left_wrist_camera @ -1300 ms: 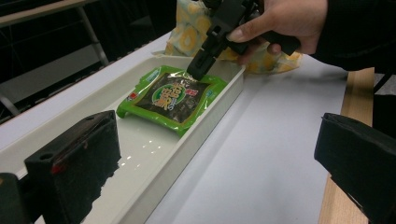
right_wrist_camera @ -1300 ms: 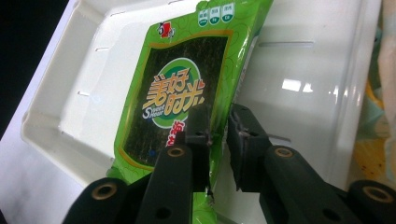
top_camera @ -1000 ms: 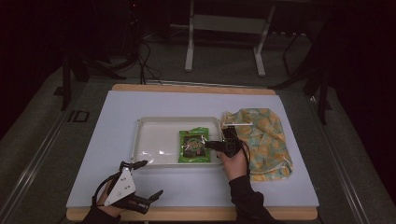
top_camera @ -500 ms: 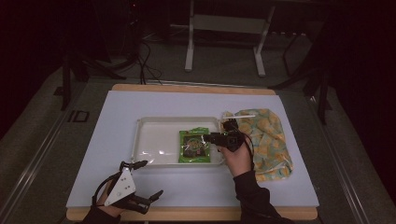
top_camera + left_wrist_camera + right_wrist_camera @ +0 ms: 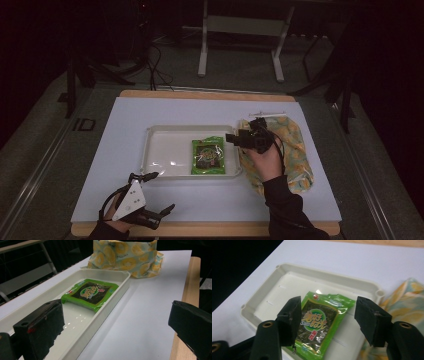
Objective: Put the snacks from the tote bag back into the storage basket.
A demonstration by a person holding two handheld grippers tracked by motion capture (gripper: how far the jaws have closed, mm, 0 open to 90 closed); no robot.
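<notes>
A shallow white tray [image 5: 160,150] sits near the middle of the pale sheet [image 5: 150,112] that covers the wooden table [image 5: 210,94]. In it lies one flat green snack packet [image 5: 208,156], face up, toward the tray's right end, with the rest of the tray floor bare and glossy. The packet has a dark centre panel and a round green emblem with yellow lettering (the characters are not clear enough to read), a small red mark in one corner and a pale strip along one edge; in the right gripper view the word under the emblem starts with an "S" but blurs beyond that.

Just beside the tray's right end lies a soft fabric bag [image 5: 295,150] printed with yellow citrus slices on pale green; what it holds cannot be seen.

The right gripper [image 5: 239,138] hangs over the tray's right rim, above the packet. Its jaws have just been opening and stand spread apart, with nothing between them: the packet [image 5: 320,323] lies on the tray floor below the gap, untouched.

The left gripper [image 5: 162,210] rests near the front edge of the table, well apart from the tray, its jaws spread wide and empty.
</notes>
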